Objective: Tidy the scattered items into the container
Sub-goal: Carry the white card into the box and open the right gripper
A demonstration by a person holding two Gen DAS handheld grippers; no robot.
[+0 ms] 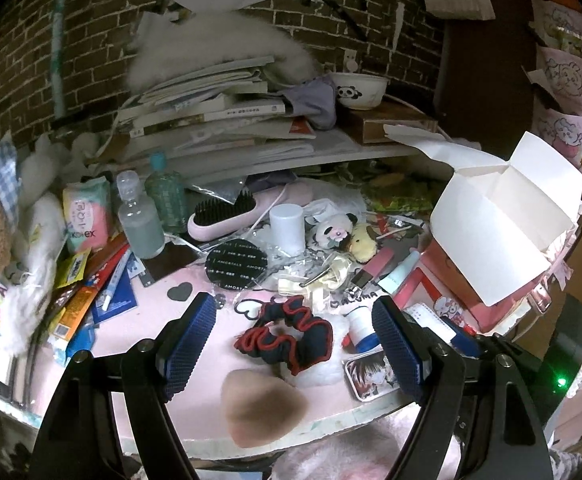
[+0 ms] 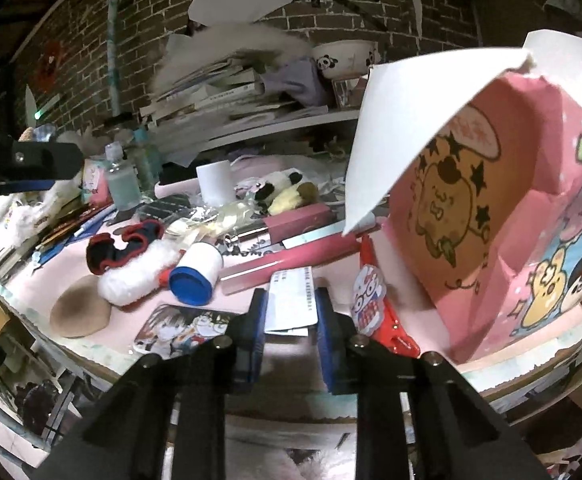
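Observation:
My left gripper [image 1: 294, 305] is open, its blue pads either side of a navy-and-red scrunchie [image 1: 291, 336] on the pink table top [image 1: 151, 320]. A tan sponge [image 1: 265, 408] lies just in front of the scrunchie, and a blue-capped white tube [image 1: 365, 330] sits by the right pad. In the right wrist view my right gripper [image 2: 291, 300] is shut on a flat white printed card [image 2: 291, 304] near the table's front edge. The container, a pink cartoon box [image 2: 471, 200] with white flaps open [image 1: 491, 216], stands right of that gripper.
Small items crowd the table: a panda plush [image 1: 331, 232], a white cylinder [image 1: 287, 228], a hairbrush [image 1: 227, 212], bottles [image 1: 139, 220], pink tubes [image 2: 291, 260] and an anime tin [image 2: 179, 328]. A shelf of stacked books [image 1: 219, 112] and a panda bowl [image 1: 359, 88] stand behind.

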